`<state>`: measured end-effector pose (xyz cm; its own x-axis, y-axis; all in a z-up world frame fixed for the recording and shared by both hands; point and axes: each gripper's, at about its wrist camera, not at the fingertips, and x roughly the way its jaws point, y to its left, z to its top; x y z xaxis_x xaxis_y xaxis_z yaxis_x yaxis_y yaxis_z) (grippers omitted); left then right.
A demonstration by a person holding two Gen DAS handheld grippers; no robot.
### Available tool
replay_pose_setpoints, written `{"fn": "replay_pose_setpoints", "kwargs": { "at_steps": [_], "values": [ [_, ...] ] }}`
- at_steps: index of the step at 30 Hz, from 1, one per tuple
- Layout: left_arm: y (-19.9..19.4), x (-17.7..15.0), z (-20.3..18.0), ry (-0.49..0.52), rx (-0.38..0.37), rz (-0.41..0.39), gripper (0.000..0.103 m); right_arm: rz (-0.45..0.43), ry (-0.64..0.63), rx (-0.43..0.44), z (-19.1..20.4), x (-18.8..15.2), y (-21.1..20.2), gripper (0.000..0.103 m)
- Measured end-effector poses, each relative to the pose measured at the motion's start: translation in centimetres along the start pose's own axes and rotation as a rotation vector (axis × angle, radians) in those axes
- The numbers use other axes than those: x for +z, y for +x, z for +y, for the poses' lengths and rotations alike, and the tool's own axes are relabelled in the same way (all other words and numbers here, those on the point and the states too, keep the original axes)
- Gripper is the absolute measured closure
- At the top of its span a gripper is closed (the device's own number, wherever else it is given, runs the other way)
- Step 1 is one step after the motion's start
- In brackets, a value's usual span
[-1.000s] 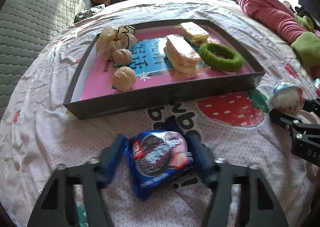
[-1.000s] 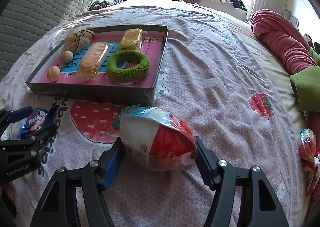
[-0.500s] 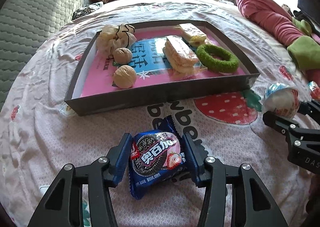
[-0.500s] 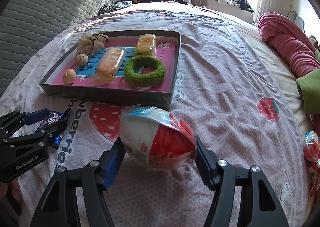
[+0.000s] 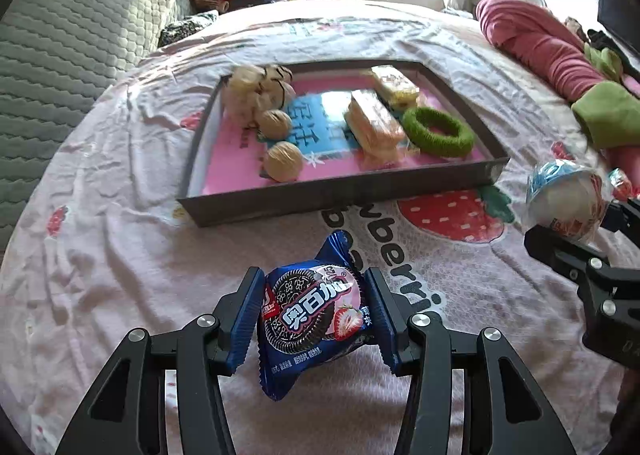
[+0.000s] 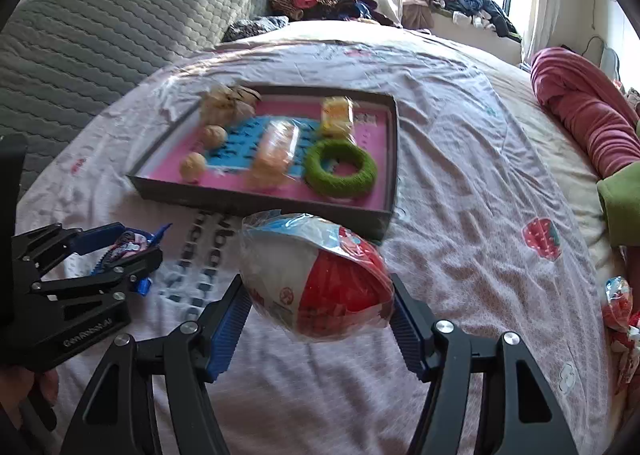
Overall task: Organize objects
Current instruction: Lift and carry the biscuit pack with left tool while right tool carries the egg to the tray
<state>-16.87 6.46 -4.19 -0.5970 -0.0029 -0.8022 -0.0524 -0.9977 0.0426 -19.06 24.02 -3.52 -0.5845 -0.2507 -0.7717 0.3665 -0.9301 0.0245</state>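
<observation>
My left gripper (image 5: 316,315) is shut on a blue cookie packet (image 5: 314,313) and holds it above the bedsheet, in front of the grey tray (image 5: 340,197). My right gripper (image 6: 320,295) is shut on a wrapped red-and-white egg (image 6: 316,279), held above the sheet near the tray's (image 6: 260,203) front right corner. The egg also shows at the right of the left wrist view (image 5: 564,199). The tray holds two walnuts (image 5: 284,163), a tan pouch (image 5: 248,93), two wrapped cakes (image 5: 374,125) and a green ring (image 5: 438,133).
The bed has a pink strawberry-print sheet (image 6: 480,175). A grey quilted pillow (image 6: 100,39) lies at the left. A rolled red blanket (image 6: 580,111) and green cloth (image 6: 624,199) lie at the right. More wrapped sweets (image 6: 618,299) sit at the right edge. Clothes pile up behind.
Both grippers have risen and drawn back from the tray, each with its item lifted off the sheet. The left gripper's fingers have closed tighter on the cookie packet.
</observation>
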Motion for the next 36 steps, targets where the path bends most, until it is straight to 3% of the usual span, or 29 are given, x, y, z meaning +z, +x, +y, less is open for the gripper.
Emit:
{"fn": "replay_pose_setpoints", "kwargs": {
  "at_steps": [17, 36],
  "values": [
    [-10.4, 0.9, 1.6, -0.029, 0.003, -0.122, 0.05, -0.071, -0.036, -0.021, 3.6, 0.6, -8.9, 0.036],
    [-16.3, 4.7, 3.1, -0.043, 0.011, -0.229, 0.05, -0.193, -0.073, -0.048, 5.1, 5.7, -14.6, 0.036]
  ]
}}
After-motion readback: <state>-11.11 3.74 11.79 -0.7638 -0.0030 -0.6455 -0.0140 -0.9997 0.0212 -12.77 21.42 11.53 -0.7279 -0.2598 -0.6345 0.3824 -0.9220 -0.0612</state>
